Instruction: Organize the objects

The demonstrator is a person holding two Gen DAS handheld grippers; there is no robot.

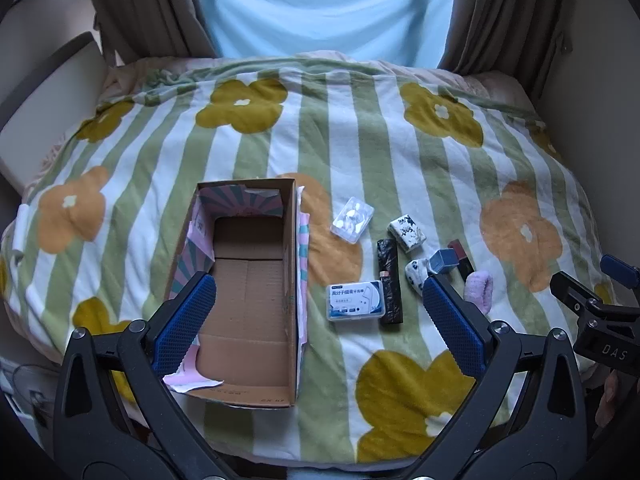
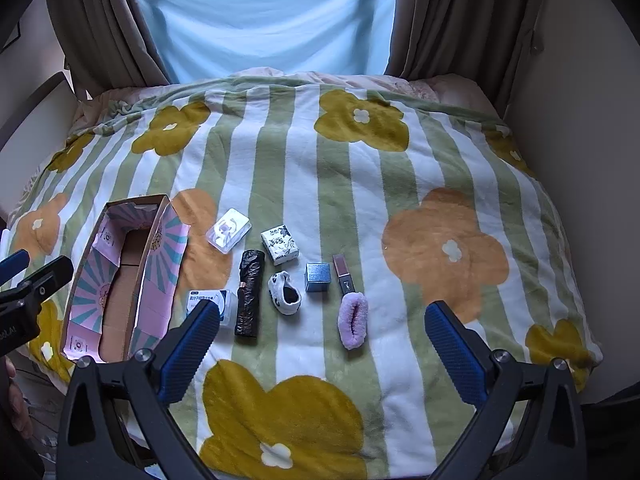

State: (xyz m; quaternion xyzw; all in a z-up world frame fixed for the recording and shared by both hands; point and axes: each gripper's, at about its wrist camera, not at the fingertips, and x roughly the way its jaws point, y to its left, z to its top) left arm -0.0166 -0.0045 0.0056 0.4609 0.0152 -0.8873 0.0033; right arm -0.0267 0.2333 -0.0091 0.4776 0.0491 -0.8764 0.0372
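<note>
Left wrist: my left claw (image 1: 320,312) gaped wide, empty, over the box (image 1: 248,300).
Right wrist: my right claw (image 2: 322,344) gaped wide, empty, right of the box (image 2: 120,280).

Home bedroom, bed under a flowered striped blanket (image 2: 320,184), brown curtains (image 2: 436,16) framing a covered window (image 2: 264,12)

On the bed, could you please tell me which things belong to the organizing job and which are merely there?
Job:
cardboard box, nothing in it
clear case
patterned packet
black roll
floss box
white sock
blue cube
lipstick
purple scrunchie

Just there:
floral blanket
curtains
</note>
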